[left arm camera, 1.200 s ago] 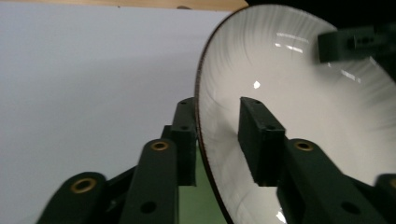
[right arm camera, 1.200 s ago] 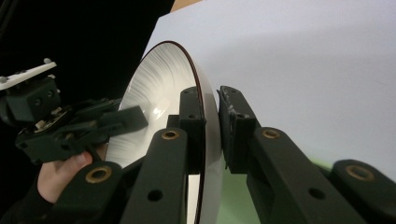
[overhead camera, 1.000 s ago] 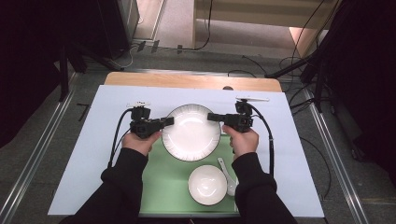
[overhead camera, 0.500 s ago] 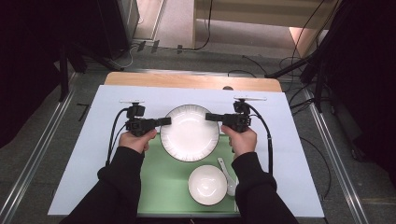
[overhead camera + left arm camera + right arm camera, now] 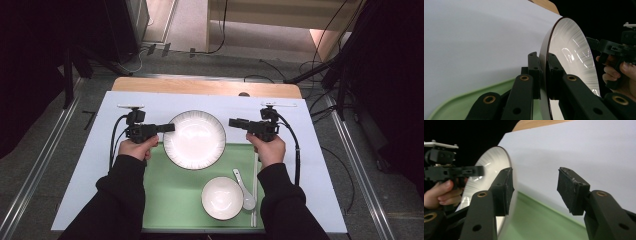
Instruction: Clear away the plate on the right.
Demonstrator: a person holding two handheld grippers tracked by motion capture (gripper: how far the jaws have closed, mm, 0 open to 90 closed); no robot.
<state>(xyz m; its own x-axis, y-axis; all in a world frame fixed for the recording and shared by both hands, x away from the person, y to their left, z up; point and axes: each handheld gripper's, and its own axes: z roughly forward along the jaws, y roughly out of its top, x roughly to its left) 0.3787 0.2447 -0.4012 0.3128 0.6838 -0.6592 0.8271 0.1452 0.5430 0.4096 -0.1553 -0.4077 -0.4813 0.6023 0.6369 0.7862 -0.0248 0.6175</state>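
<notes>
A large white plate (image 5: pixel 195 140) with a dark rim lies half over the green mat (image 5: pixel 170 195), half over the white cover. My left gripper (image 5: pixel 169 128) is shut on its left rim; in the left gripper view both pads (image 5: pixel 535 72) pinch that edge of the plate (image 5: pixel 571 55). My right gripper (image 5: pixel 233 122) stands open at the plate's right rim, its jaws having just been opening. In the right gripper view (image 5: pixel 537 191) the plate (image 5: pixel 487 170) runs beside the left pad (image 5: pixel 505 191), and neither pad presses on it.
A small white bowl (image 5: pixel 222 198) sits on the mat's near part, with a white spoon (image 5: pixel 244 190) and chopsticks (image 5: pixel 255 185) to its right. The white cover (image 5: pixel 100 165) spreads to both sides; a wooden table edge (image 5: pixel 205 86) runs along the back.
The right gripper's jaws have opened and let go of the plate's right rim. The left gripper, still holding the plate, has shifted it a little to the left.
</notes>
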